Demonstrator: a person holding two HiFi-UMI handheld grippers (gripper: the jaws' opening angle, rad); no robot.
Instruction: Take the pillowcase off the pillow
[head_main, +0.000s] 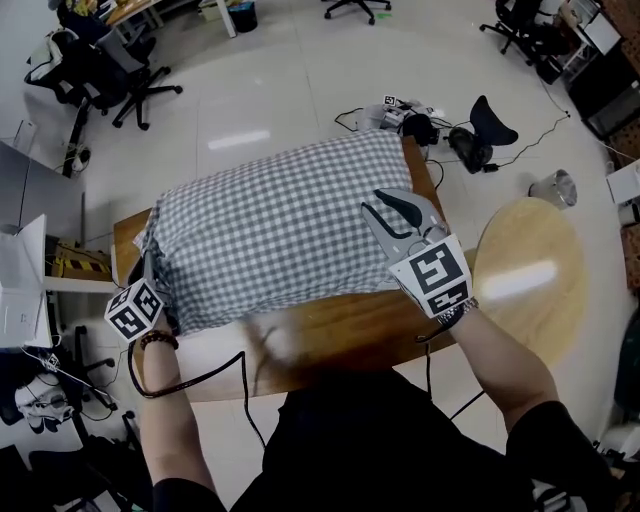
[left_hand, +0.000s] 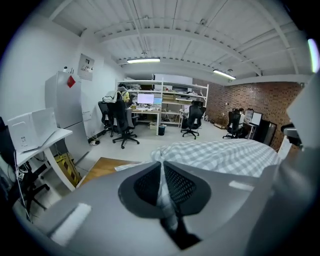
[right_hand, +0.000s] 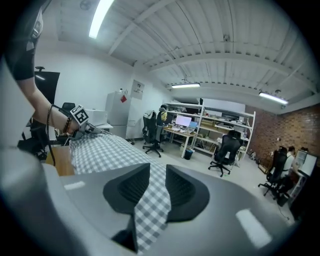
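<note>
Grippers, left gripper (head_main: 150, 265) and right gripper (head_main: 386, 207), are pinching opposite ends of the pillowcase (head_main: 270, 230) — hard pulling risks the thin folds slipping free.

The pillowcase (head_main: 280, 230) is soft, matt checked cloth, slightly creased. The tabletop (head_main: 350, 325) is smooth varnished wood with a sheen. The floor (head_main: 270, 90) is glossy.

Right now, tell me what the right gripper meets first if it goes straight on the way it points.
The pillowcase: the right gripper is shut on a fold of it, and straight on it would likely press into the stuffed bulk just ahead, though depth is unclear.
</note>
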